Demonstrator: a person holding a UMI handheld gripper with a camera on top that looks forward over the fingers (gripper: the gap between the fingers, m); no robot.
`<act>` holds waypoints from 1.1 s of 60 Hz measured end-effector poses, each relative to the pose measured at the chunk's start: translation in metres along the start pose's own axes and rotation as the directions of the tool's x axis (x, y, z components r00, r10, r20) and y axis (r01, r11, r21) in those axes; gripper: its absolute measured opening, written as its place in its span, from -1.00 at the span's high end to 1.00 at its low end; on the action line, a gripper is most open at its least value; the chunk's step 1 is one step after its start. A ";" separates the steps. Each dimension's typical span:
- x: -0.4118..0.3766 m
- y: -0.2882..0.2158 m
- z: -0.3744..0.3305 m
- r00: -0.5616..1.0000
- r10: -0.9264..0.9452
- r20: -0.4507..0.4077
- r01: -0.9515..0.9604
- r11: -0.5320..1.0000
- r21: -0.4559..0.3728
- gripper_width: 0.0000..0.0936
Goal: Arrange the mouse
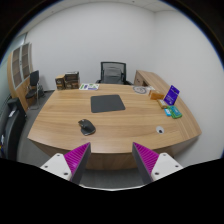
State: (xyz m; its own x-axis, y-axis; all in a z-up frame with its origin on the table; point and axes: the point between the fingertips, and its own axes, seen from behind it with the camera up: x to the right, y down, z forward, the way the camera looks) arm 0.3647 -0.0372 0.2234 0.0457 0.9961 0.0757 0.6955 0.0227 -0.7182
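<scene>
A dark mouse (87, 127) lies on the wooden table (60, 110), to the front left of a dark mouse mat (108, 103) that lies near the table's middle. My gripper (112, 158) is open and empty, held back from the table's near edge. The mouse is beyond the left finger (72, 158), well ahead of it. Both magenta pads show, with a wide gap between them.
A black office chair (113, 72) stands at the table's far side. A purple box (172, 95) and a teal item (173, 112) sit at the right. A small white object (161, 129) lies front right. Brown boxes (68, 82) sit far left.
</scene>
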 end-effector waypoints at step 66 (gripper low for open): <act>-0.126 0.002 0.189 0.986 -0.137 0.089 0.130 0.988 0.087 -0.84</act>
State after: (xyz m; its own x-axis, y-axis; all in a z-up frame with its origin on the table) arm 0.2252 -0.1462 0.0819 -0.1145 0.9871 0.1117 0.6302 0.1591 -0.7600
